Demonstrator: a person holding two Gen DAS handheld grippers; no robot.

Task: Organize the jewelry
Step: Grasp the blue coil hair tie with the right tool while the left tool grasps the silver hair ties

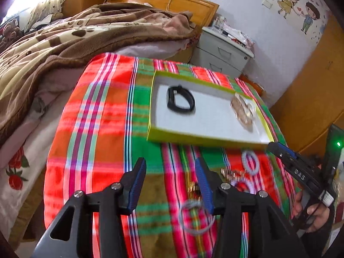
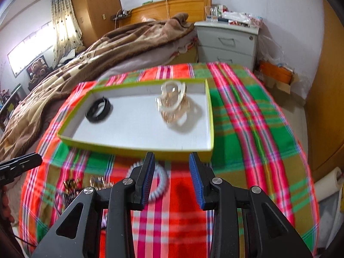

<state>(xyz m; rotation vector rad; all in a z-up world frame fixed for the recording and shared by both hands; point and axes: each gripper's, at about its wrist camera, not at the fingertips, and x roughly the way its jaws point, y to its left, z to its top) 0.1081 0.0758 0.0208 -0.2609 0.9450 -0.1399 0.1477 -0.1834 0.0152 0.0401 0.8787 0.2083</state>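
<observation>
You are holding your left tongs (image 1: pixel 171 172) spread apart and empty above the plaid-covered surface (image 1: pixel 103 129), where a green-rimmed tray (image 1: pixel 206 138) is carrying a black band (image 1: pixel 180 101) and a blurred golden piece (image 1: pixel 244 109), while loose rings (image 1: pixel 196 218) are lying nearer you.

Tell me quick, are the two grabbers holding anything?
Left gripper: open, holding nothing.
Right gripper: open, holding nothing.

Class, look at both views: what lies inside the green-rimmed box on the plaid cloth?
Inside the box lie a black band at one end and a blurred gold and clear jewelry pile at the other. Whatever sits beneath that pile is hidden.
</observation>
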